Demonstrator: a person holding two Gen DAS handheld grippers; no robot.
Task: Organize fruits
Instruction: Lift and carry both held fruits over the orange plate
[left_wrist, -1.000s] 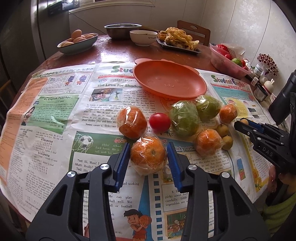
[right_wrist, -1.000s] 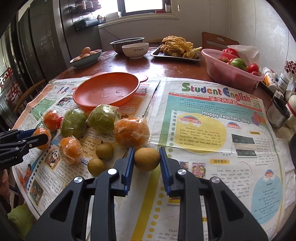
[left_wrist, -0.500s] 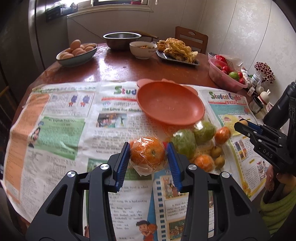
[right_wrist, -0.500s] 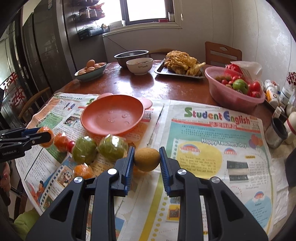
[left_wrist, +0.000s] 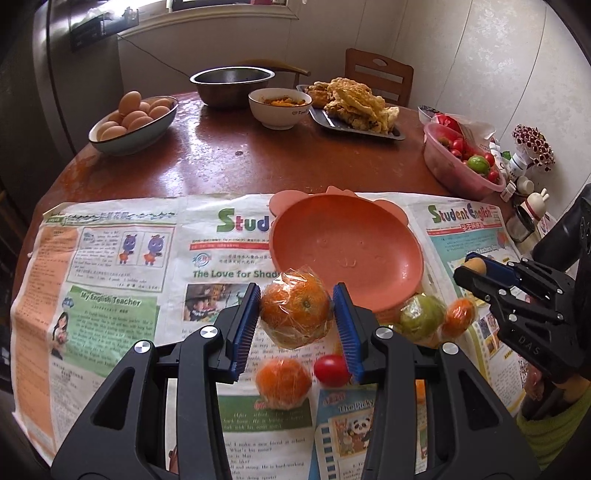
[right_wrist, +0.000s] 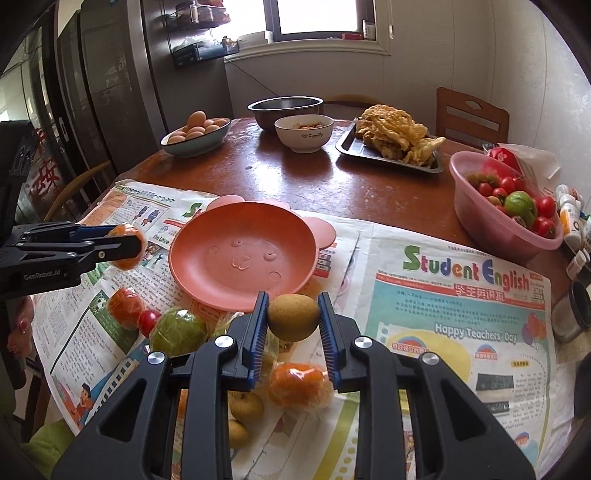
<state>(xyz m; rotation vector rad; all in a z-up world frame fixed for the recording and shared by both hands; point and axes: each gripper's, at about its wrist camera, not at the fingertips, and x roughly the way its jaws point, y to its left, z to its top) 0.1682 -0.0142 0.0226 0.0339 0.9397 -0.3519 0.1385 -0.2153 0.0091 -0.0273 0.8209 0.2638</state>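
My left gripper (left_wrist: 295, 314) is shut on a plastic-wrapped orange (left_wrist: 294, 309) and holds it in the air just short of the near rim of the orange plate (left_wrist: 347, 251). My right gripper (right_wrist: 293, 317) is shut on a small brown pear (right_wrist: 293, 316) and holds it above the plate's (right_wrist: 240, 254) near rim. Under the grippers on the newspaper lie wrapped oranges (left_wrist: 282, 382) (right_wrist: 299, 382), a red tomato (left_wrist: 330, 370), a wrapped green fruit (right_wrist: 177, 332) and two more brown pears (right_wrist: 246, 406). Each gripper shows in the other's view, left (right_wrist: 125, 247) and right (left_wrist: 471, 269).
A pink basin of tomatoes (right_wrist: 506, 218) stands at the right. At the back are a bowl of eggs (left_wrist: 133, 123), a steel bowl (left_wrist: 232, 83), a white bowl (left_wrist: 279, 107) and a tray of fried food (left_wrist: 354, 107). Small bottles (right_wrist: 570, 225) line the right edge.
Both grippers have lifted their fruit off the newspaper and carried it up and forward toward the orange plate. The other fruits have stayed where they lay.
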